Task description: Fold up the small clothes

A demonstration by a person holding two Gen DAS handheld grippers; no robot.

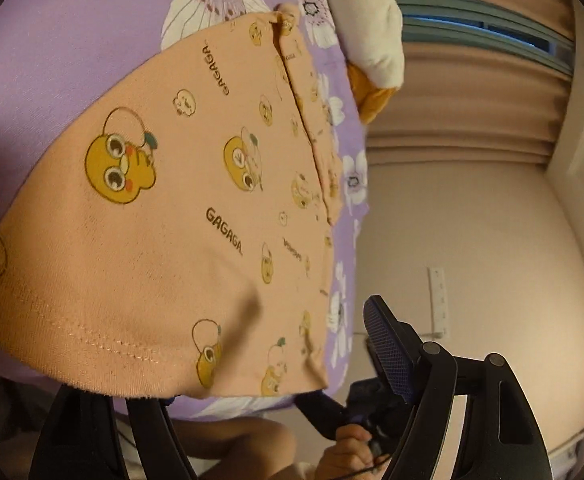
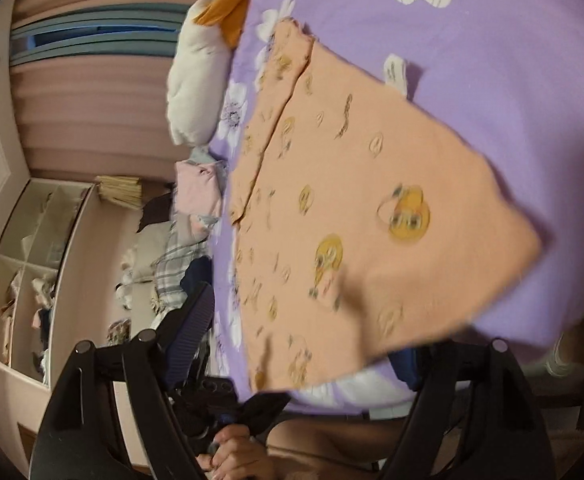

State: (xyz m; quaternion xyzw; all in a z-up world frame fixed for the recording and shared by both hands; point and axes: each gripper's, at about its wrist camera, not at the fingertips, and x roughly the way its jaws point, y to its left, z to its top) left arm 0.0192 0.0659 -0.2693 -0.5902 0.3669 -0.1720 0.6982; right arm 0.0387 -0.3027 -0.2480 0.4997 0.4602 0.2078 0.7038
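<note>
Lay spread flat on purple sheet point(image 1: 51, 60), peach shirt point(image 1: 179, 200), hem toward 6 o'clock for folding; left gripper point(image 1: 251, 396) and right gripper point(image 2: 308, 364) gaped open, empty

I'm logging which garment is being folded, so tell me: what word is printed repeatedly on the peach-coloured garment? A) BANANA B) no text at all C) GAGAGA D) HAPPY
C: the left wrist view shows GAGAGA printed in dark letters on the peach garment, among yellow cartoon faces, as it lies on the purple floral sheet.
</note>
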